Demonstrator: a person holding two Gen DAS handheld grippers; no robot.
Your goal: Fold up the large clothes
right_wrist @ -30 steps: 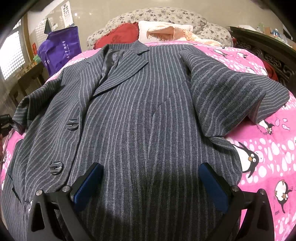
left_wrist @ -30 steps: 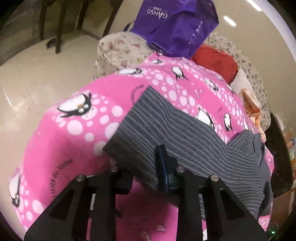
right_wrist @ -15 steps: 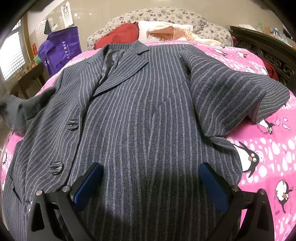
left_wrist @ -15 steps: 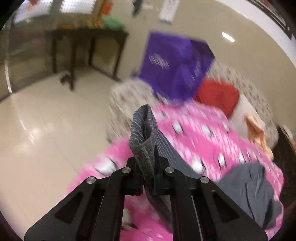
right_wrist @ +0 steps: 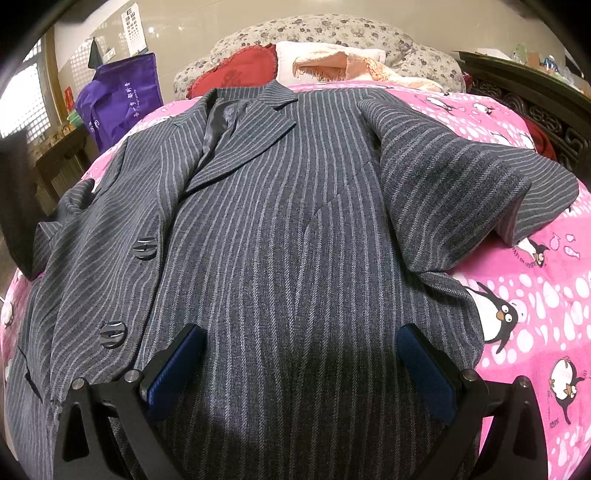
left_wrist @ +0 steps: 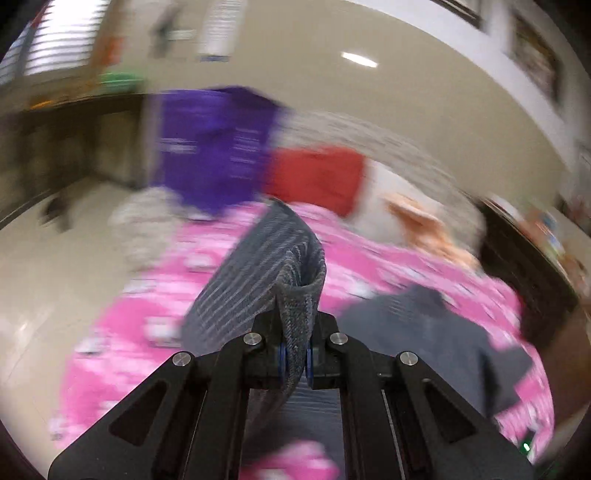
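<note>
Two grippers share the work on a grey striped jacket (right_wrist: 280,229), which lies face up and buttoned across a pink penguin blanket (right_wrist: 532,295) on the bed. The left gripper (left_wrist: 294,360) is pinching the end of one sleeve (left_wrist: 273,266), its tongs pressed together on the cloth, with the cuff raised clear of the blanket; that view is smeared by motion. The right gripper (right_wrist: 301,369) hovers low over the jacket's lower front with its tongs spread wide and nothing between them; whether they touch the cloth I cannot tell.

To do this step well, I judge the lifted sleeve should be carried across the chest in one smooth arc and laid flat along the stripes, so no twist forms at the shoulder. The right gripper could press the jacket body down to stop it sliding on the soft blanket. The other sleeve (right_wrist: 472,192) lies bent out to the side and will likely need the same treatment.

As for writing, the purple bag (right_wrist: 122,96) beside the bed carries white characters too small to read, the blanket has small print that is not legible, and an eye chart (right_wrist: 133,27) hangs on the wall.
</note>
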